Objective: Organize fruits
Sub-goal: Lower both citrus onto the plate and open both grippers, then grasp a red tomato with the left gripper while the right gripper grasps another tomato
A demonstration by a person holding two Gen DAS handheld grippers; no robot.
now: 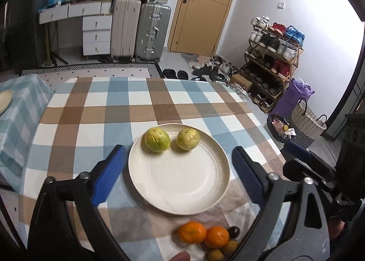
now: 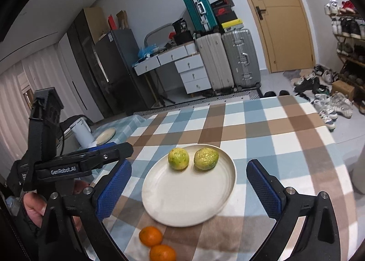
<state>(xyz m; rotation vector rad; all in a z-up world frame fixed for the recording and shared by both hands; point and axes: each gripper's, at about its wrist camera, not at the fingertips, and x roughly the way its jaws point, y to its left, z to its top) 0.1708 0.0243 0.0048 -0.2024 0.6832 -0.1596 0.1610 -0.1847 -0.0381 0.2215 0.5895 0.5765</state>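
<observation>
Left wrist view: left gripper [image 1: 178,169] stands released, blue pads [image 1: 109,174] spread wide at either side of the white plate [image 1: 182,188], nothing between them. Two yellow-green fruits [image 1: 157,139] rest side by side on the plate's far portion, at frame centre. Two oranges [image 1: 192,231] lie touching on the checked tablecloth [image 1: 91,110] at lower centre, with smaller dark and yellowish fruits [image 1: 233,231] beside them at the lower right.

Right wrist view: right gripper [image 2: 189,188] is likewise released and empty, framing the same plate. A hand [image 2: 34,206] at lower left holds the other gripper's body. Suitcases [image 2: 228,60] stand at upper centre.
</observation>
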